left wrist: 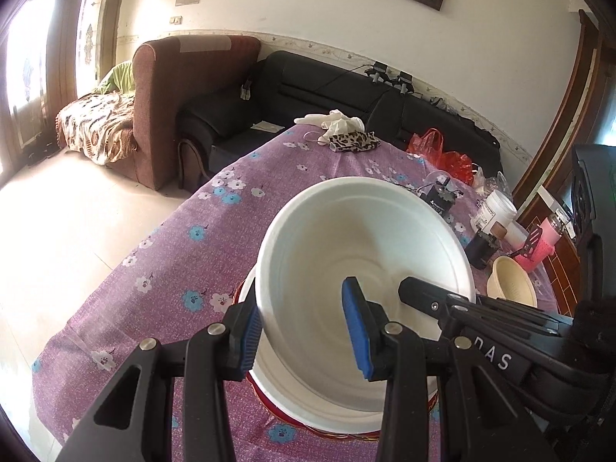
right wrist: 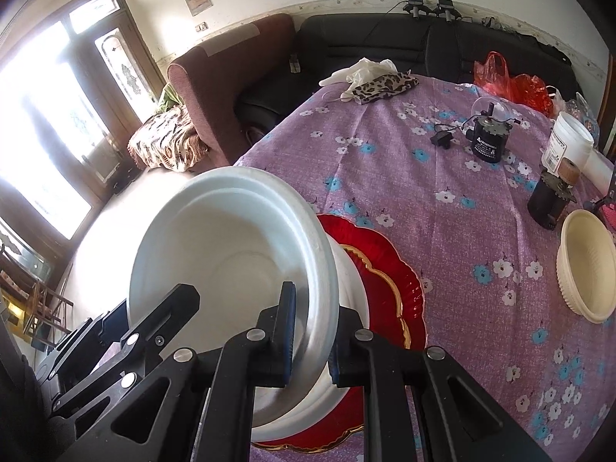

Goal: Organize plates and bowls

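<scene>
A white foam bowl (left wrist: 346, 238) sits over a red plate with a gold rim (right wrist: 389, 269) on the purple flowered tablecloth. My left gripper (left wrist: 304, 335) straddles the bowl's near-left rim, jaws wide apart, one blue pad inside and one outside. My right gripper (right wrist: 310, 340) is shut on the bowl's (right wrist: 231, 246) right rim; its fingers (left wrist: 423, 296) reach into the bowl from the right in the left wrist view. A cream ribbed bowl (right wrist: 587, 265) stands to the right, also in the left wrist view (left wrist: 510, 281).
On the table's far side lie a leopard-print pouch (right wrist: 385, 84) and white gloves (right wrist: 362, 67). A black motor (right wrist: 487, 140), white jar (right wrist: 566, 142), dark cylinder (right wrist: 546, 200) and red bag (right wrist: 516, 81) stand at right. Sofas stand behind the table.
</scene>
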`<state>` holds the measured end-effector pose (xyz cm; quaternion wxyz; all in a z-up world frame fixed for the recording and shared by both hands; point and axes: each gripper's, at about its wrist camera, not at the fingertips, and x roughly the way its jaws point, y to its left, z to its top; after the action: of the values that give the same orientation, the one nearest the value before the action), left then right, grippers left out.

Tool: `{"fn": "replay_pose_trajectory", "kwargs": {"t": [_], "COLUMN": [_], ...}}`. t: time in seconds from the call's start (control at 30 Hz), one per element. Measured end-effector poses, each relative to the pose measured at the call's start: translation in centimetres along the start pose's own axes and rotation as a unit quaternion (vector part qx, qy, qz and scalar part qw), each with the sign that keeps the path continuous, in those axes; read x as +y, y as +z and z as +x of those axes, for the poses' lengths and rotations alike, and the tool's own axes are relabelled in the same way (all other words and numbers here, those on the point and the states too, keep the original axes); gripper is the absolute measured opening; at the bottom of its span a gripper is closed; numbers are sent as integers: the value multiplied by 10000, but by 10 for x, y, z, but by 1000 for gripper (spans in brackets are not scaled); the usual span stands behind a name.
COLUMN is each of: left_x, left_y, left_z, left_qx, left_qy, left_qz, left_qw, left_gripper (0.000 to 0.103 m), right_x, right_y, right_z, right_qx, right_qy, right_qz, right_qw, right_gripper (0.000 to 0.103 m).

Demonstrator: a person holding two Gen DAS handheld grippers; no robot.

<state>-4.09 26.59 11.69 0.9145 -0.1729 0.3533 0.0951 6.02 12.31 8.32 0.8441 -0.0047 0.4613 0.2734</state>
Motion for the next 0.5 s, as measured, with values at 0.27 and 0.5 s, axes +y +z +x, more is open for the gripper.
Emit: {"fn": "replay_pose_trajectory", "kwargs": {"t": [0.27, 0.5], "left_x": [0, 4], "left_y": [1, 2], "left_z": [0, 0], "left_qx": [-25, -21], "left_qy": [14, 45], "left_qz": [5, -22], "left_qw": [10000, 10000], "left_gripper": [38, 38], "right_x": [2, 3], "right_y": [0, 0], "right_z": [-1, -2], "right_qx": [-37, -113], "right_qy": [-7, -144], "right_qz": [-23, -68], "right_qw": [10000, 9998], "right_gripper": [16, 16]}}
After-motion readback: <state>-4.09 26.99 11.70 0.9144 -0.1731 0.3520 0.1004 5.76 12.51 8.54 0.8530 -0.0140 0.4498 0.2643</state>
